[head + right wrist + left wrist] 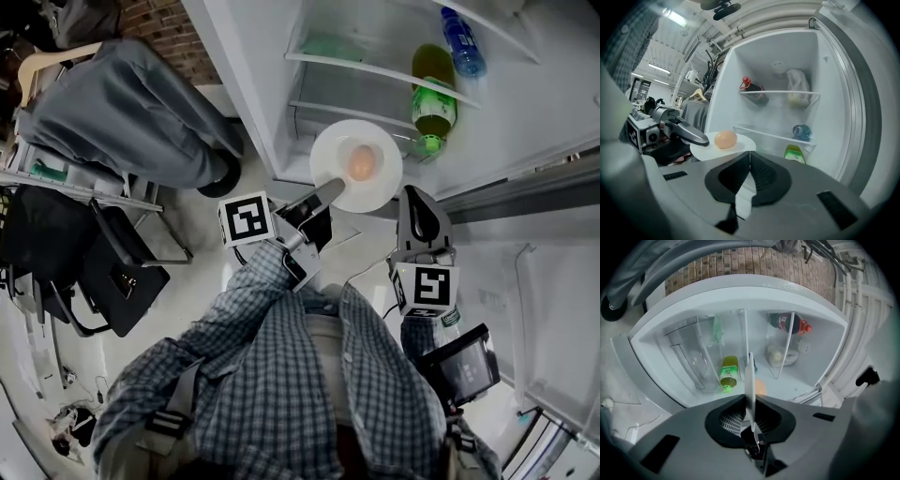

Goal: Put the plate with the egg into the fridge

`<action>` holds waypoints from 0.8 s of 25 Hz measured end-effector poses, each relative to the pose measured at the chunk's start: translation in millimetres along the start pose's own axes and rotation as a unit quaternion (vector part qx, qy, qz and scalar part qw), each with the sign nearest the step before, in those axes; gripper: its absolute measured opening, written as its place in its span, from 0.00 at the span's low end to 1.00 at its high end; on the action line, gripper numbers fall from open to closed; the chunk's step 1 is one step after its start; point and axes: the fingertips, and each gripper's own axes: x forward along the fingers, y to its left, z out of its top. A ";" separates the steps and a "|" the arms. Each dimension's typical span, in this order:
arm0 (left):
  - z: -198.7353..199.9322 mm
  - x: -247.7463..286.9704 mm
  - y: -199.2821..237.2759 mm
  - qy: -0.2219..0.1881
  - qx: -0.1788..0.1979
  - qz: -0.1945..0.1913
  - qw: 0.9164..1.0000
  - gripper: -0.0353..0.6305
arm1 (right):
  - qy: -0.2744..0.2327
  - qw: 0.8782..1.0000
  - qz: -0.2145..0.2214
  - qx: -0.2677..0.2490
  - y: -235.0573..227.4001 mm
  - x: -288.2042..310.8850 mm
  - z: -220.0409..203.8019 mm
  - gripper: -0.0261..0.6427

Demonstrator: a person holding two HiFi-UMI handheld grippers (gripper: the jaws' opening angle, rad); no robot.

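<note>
A white plate (357,165) carrying a tan egg (361,162) hovers just in front of the open fridge, level with its lower glass shelf (356,114). My left gripper (330,190) is shut on the plate's near rim. In the left gripper view the plate (749,376) stands edge-on between the jaws, with the egg (761,386) peeking out on its right side. My right gripper (415,208) is beside the plate on the right, shut and empty. In the right gripper view the plate (723,146), the egg (725,139) and the left gripper's fingers (689,133) lie to the left.
The lower fridge compartment holds a green bottle (433,105) and a blue bottle (462,42); the shelf above them carries a dark red-capped bottle (752,91) and a white bag (797,91). The fridge door (553,272) hangs open at right. A chair draped in grey cloth (122,103) stands left.
</note>
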 end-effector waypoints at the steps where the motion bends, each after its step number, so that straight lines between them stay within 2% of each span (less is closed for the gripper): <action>1: 2.3 1.8 1.0 0.003 0.000 0.001 1.000 0.11 | -0.003 1.000 -0.002 -0.002 -0.5 2.4 2.6 0.05; 8: 15.6 19.3 -0.5 0.003 -0.003 -0.002 1.000 0.11 | -0.002 1.000 -0.006 -0.009 -14.8 13.9 6.8 0.05; 13: 26.2 32.1 0.5 -0.015 -0.006 0.002 1.000 0.11 | -0.010 0.999 0.011 -0.042 -24.6 24.6 19.0 0.05; 18: 29.5 41.9 -3.9 -0.032 -0.013 -0.003 0.999 0.11 | -0.048 0.997 0.021 -0.059 -31.5 33.4 39.0 0.05; 20: 32.1 46.5 -7.8 -0.038 -0.015 -0.006 0.999 0.11 | -0.047 0.996 0.016 -0.071 -37.5 37.4 40.2 0.05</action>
